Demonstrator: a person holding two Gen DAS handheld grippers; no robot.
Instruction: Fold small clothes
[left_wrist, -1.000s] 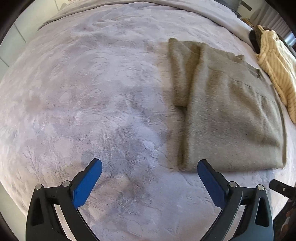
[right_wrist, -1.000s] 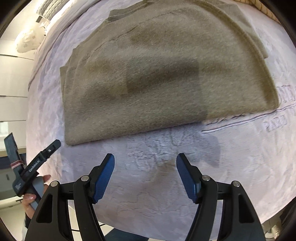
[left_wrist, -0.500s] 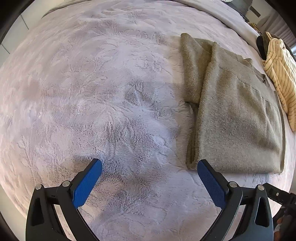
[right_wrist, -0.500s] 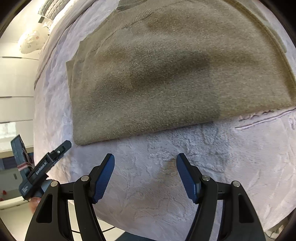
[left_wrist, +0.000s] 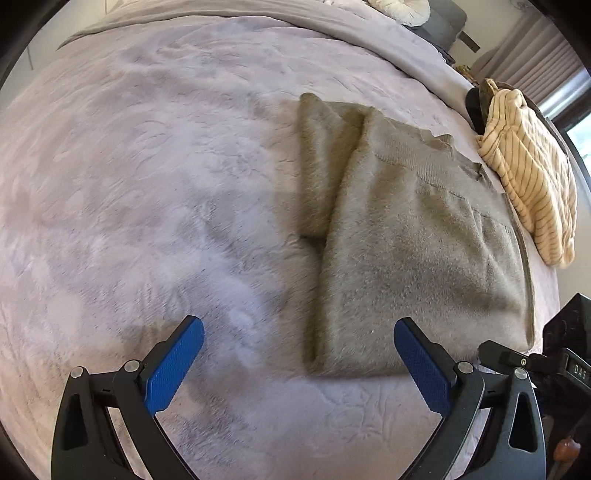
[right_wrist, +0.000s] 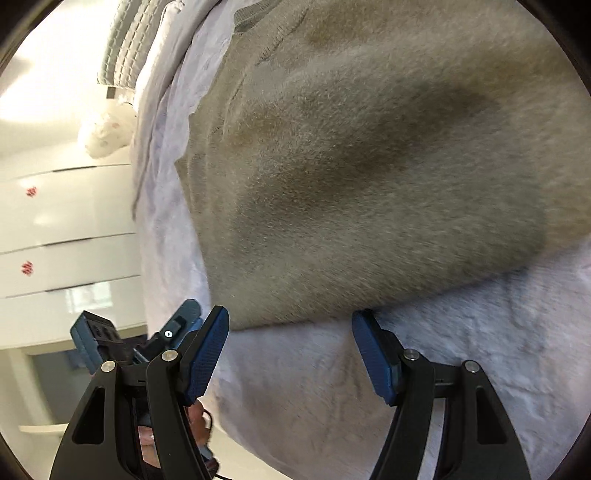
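Right gripper (right_wrist: 290, 350) is closing in on the near folded edge of the olive sweater (right_wrist: 369, 166), which now fills far more of its view than a second ago; its blue pads are standing wide apart and holding nothing, with the hem lying just ahead of them. Left gripper (left_wrist: 299, 363) is likewise standing wide and empty, now straddling the sweater's near left corner (left_wrist: 321, 363), which was beside its right pad a moment earlier. The sweater is lying partly folded on the pale bedspread (left_wrist: 147, 184), one sleeve tucked alongside, with a striped garment (left_wrist: 528, 184) beyond it. Judged from this, both tools are lining up on the near hem for the next fold.
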